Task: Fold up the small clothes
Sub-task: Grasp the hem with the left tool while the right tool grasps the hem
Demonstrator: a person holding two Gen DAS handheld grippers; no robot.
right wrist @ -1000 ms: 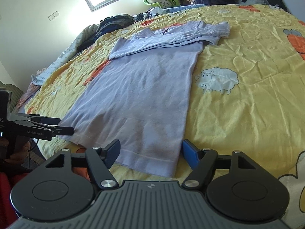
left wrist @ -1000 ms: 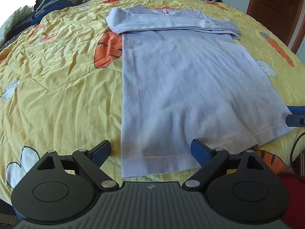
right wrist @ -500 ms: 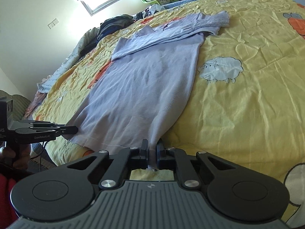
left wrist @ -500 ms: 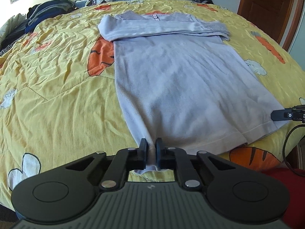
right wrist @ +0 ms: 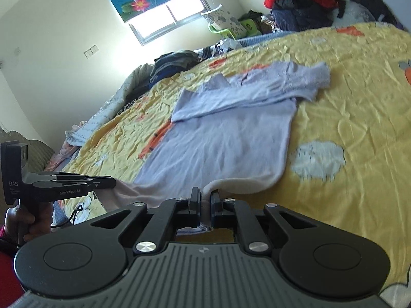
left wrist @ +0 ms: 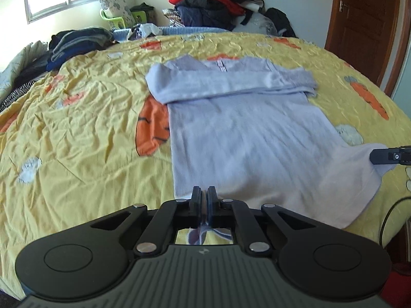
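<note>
A pale lilac long-sleeved top [left wrist: 244, 133] [right wrist: 226, 138] lies on the yellow bed cover, its sleeves folded across the chest at the far end. My left gripper [left wrist: 204, 192] is shut on the near left corner of the hem, which is raised off the bed. My right gripper [right wrist: 204, 195] is shut on the near right corner of the hem, also lifted, and its tip [left wrist: 380, 156] shows at the right edge of the left wrist view. From the right wrist view, the left gripper [right wrist: 108, 182] pinches its corner, held by a hand [right wrist: 28, 220].
The yellow bed cover [left wrist: 77, 133] with carrot and sheep prints spreads wide on both sides of the top. Piles of dark and red clothes [left wrist: 213, 2] lie beyond the far edge. A wooden door [left wrist: 364, 25] stands at the right. A cable [left wrist: 390, 215] hangs by the bed edge.
Both grippers went from open to shut on the hem corners, then rose. The hem has come up off the bed with them, and the views now look further across the room.
</note>
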